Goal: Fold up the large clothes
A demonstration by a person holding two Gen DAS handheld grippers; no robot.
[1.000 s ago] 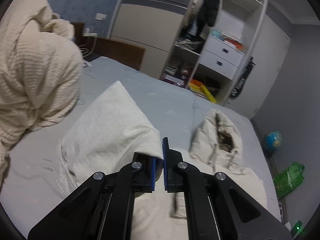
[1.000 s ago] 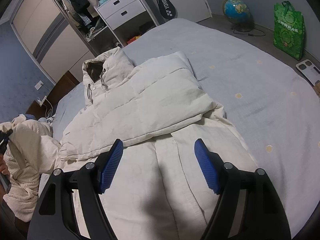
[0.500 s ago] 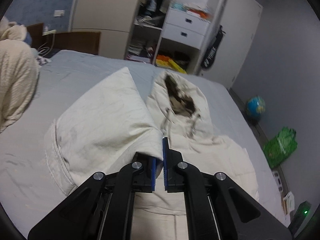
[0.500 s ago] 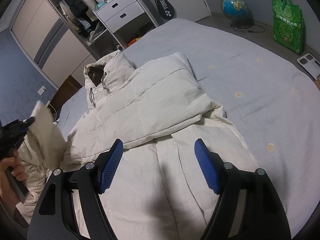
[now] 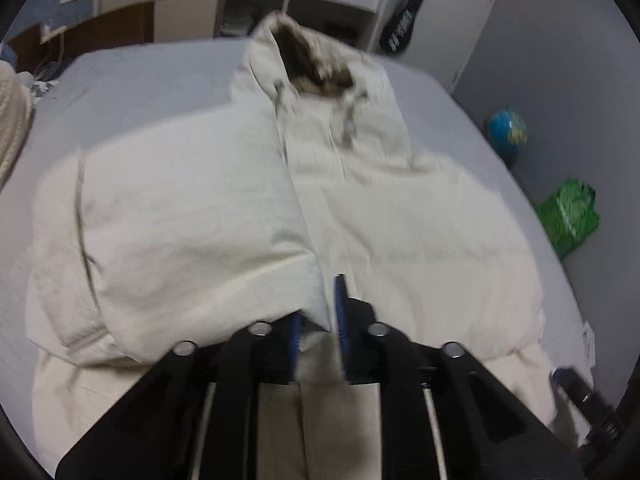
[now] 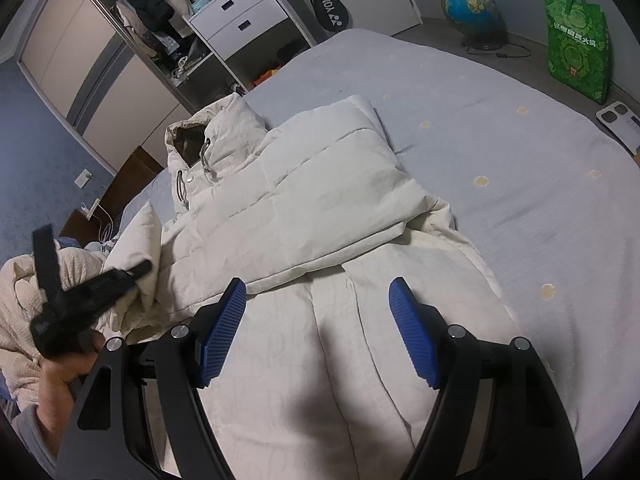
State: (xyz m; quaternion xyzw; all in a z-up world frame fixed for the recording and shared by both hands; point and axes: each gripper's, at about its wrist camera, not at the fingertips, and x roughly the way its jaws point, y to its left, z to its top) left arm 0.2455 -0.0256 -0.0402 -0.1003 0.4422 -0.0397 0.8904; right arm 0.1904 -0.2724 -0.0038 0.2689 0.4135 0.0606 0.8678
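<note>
A cream hooded puffer jacket lies on the grey bed, hood toward the wardrobe; it also fills the left wrist view. My left gripper is shut on the jacket's left sleeve, with the cuff pinched between the blue pads, and holds it over the jacket's front. In the right wrist view the left gripper shows at the left with the sleeve in it. My right gripper is open and empty just above the jacket's lower front. The right sleeve lies folded across the chest.
A cream knitted garment is heaped at the bed's left side. The grey bed sheet stretches to the right. A globe, a green bag and a scale stand on the floor. An open wardrobe stands behind the bed.
My left gripper has carried the left sleeve to the right, from beside the jacket over onto its front. The right gripper has stayed open and nearly still.
</note>
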